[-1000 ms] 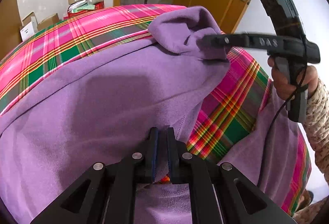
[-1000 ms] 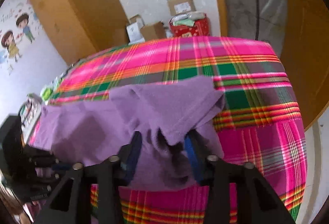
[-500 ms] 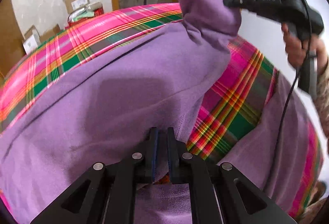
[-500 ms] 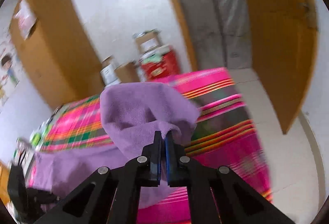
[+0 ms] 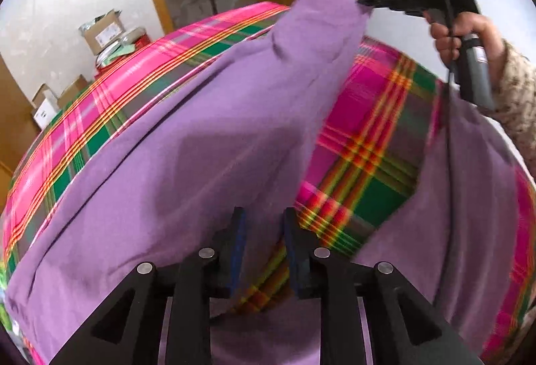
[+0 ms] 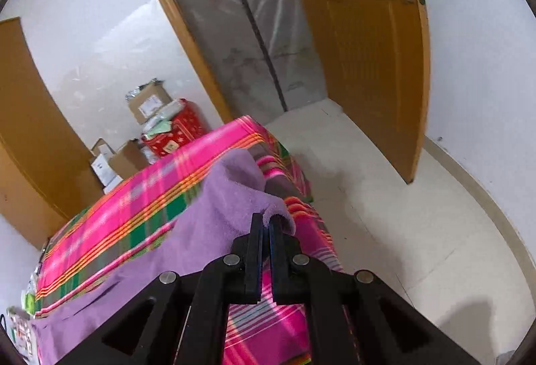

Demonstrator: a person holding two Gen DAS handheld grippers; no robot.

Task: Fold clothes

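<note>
A purple garment (image 5: 201,164) is spread over a pink and green plaid cover (image 5: 368,147). My left gripper (image 5: 263,231) stands open low over the garment's near edge, with purple cloth and plaid showing in the gap between its fingers. My right gripper (image 6: 266,224) is shut on a bunched corner of the purple garment (image 6: 227,207) and holds it up above the plaid cover (image 6: 134,207). In the left wrist view that right gripper (image 5: 365,1) sits high at the upper right, and the cloth rises to it in a peak. A hand (image 5: 452,36) grips its handle.
Cardboard boxes (image 6: 147,103) and a red box (image 6: 177,133) are stacked by the far wall. An open wooden door (image 6: 368,46) and a plastic-covered doorway (image 6: 251,29) lie beyond the bed. A wooden cabinet (image 6: 33,130) stands at left. Pale floor (image 6: 385,214) runs along the right.
The right gripper closed on the garment's corner and lifted it well above the cover. The left gripper's fingers, shut before, have parted.
</note>
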